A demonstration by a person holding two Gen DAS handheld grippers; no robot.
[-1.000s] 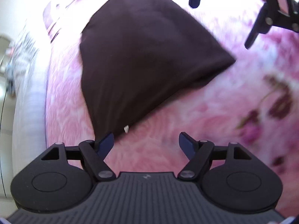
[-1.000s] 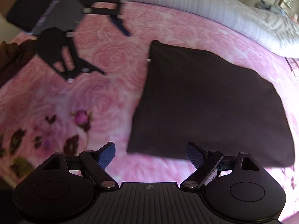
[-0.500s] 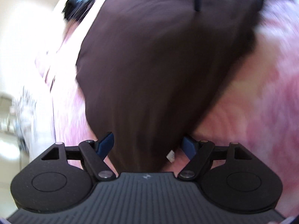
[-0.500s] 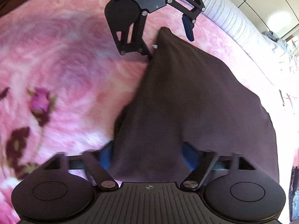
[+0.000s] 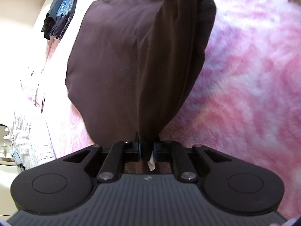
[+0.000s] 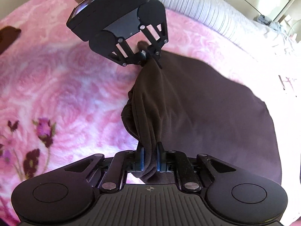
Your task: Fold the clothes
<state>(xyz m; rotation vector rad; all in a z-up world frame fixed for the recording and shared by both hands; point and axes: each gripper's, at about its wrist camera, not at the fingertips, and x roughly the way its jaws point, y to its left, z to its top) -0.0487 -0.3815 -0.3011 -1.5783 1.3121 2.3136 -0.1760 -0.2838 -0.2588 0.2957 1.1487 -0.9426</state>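
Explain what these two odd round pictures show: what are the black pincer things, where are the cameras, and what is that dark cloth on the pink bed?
There is no robot here. A person holds a black hand tool in each hand, each with two blue-tipped fingers that pinch. A wide-angle camera rides on each tool and looks forward along its fingers, so each picture has that tool's own body at the bottom.

The left view shows the left gripper; the right view shows the right gripper, with the left one opposite it. Their fingers are closing, each pinching a corner of the dark brown garment, which bunches up between them. It lies on a pink rose-patterned blanket. A striped white sheet lies beyond, and a pile of blue and dark clothes sits at the bed's edge.
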